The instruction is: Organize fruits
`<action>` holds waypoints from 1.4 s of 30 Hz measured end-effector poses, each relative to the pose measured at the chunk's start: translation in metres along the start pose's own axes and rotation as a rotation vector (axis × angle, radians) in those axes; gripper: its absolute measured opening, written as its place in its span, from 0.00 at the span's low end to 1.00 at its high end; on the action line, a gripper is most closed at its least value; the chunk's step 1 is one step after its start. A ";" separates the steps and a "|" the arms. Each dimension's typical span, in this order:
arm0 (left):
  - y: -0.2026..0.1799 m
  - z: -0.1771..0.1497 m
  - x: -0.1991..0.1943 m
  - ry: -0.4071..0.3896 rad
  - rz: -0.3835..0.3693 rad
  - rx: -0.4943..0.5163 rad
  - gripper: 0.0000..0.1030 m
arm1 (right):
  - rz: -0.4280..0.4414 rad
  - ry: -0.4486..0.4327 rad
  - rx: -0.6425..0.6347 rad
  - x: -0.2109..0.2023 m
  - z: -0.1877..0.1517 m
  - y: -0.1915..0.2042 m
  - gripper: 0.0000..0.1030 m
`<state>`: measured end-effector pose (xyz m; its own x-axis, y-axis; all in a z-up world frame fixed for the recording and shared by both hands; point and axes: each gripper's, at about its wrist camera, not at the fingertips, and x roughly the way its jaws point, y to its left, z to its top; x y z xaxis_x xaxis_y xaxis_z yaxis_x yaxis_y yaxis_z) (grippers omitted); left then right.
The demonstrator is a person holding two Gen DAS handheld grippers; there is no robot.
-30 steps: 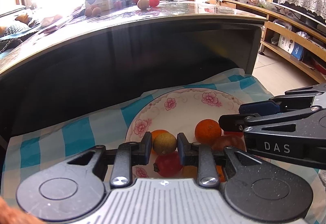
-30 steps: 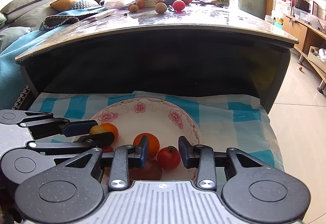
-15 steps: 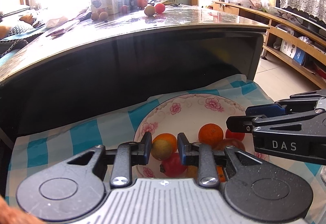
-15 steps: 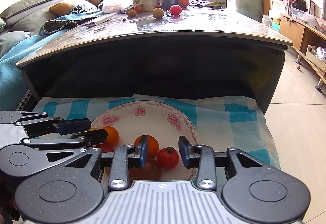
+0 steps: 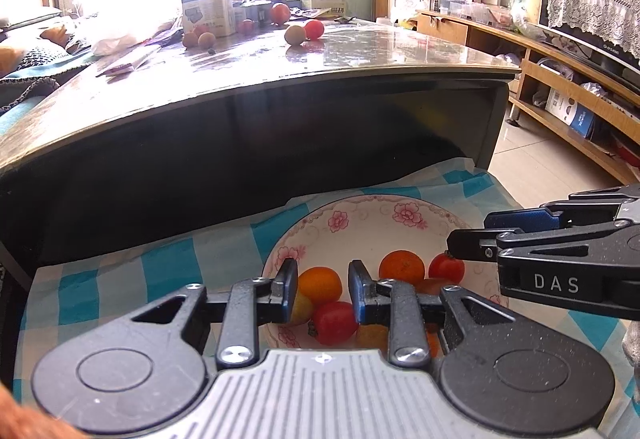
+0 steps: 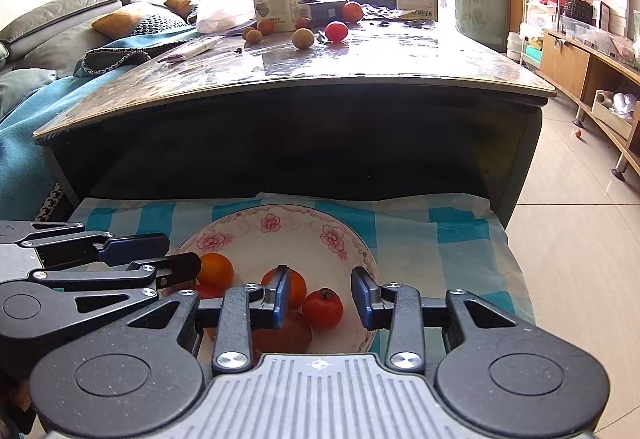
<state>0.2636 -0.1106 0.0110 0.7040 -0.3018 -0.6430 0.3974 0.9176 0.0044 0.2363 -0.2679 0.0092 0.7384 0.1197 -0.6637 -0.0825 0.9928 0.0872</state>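
A white plate with pink flowers (image 5: 360,201) (image 6: 280,209) sits on a blue-checked cloth (image 5: 160,267) (image 6: 420,239) and holds several fruits. My left gripper (image 5: 322,291) (image 6: 178,253) hovers open over its left part. An orange (image 5: 320,285) shows through its gap, a red tomato (image 5: 334,321) below it and a yellowish fruit (image 5: 302,309) half hidden by the left finger. My right gripper (image 6: 320,297) (image 5: 472,233) is open above another tomato (image 6: 322,309), an orange (image 6: 296,287) and a larger reddish fruit (image 6: 280,335). Neither gripper holds anything.
A dark coffee table with a glossy top (image 5: 360,55) (image 6: 360,59) overhangs the far side of the cloth. On it lie more fruits (image 5: 296,35) (image 6: 303,38) and a box (image 5: 206,3) (image 6: 274,1). A sofa (image 6: 60,19) is left; wooden shelves (image 5: 580,95) and tiled floor (image 6: 580,239) are right.
Both grippers have lifted up and back from the plate. The yellowish fruit seen between my left fingers now lies lower in the plate beside the left finger.
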 end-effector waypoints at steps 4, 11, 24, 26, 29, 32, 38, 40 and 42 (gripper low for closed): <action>0.001 0.002 -0.006 -0.007 0.006 -0.004 0.37 | -0.005 0.000 0.001 -0.004 0.000 0.000 0.29; 0.005 -0.006 -0.023 -0.022 0.051 -0.011 0.48 | -0.008 0.013 -0.008 -0.014 -0.005 0.006 0.30; 0.011 -0.050 -0.057 -0.015 0.116 -0.072 0.82 | -0.007 0.048 -0.024 -0.043 -0.032 0.023 0.30; 0.010 -0.055 -0.064 -0.016 0.114 -0.078 0.86 | -0.003 0.051 -0.022 -0.050 -0.037 0.025 0.30; 0.006 -0.061 -0.072 -0.010 0.126 -0.082 0.91 | 0.007 0.054 -0.011 -0.062 -0.046 0.028 0.30; 0.003 -0.068 -0.083 -0.011 0.127 -0.101 0.94 | 0.015 0.059 0.005 -0.073 -0.054 0.032 0.31; -0.004 -0.082 -0.104 -0.020 0.135 -0.111 1.00 | 0.024 0.065 0.029 -0.095 -0.072 0.040 0.31; -0.005 -0.087 -0.110 -0.018 0.147 -0.107 1.00 | 0.024 0.065 0.043 -0.103 -0.077 0.040 0.31; -0.006 -0.092 -0.115 -0.010 0.148 -0.110 1.00 | 0.020 0.067 0.054 -0.109 -0.082 0.041 0.31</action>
<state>0.1258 -0.0579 0.0141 0.7556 -0.1636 -0.6342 0.2229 0.9747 0.0141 0.0977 -0.2398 0.0237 0.6904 0.1415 -0.7095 -0.0588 0.9884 0.1398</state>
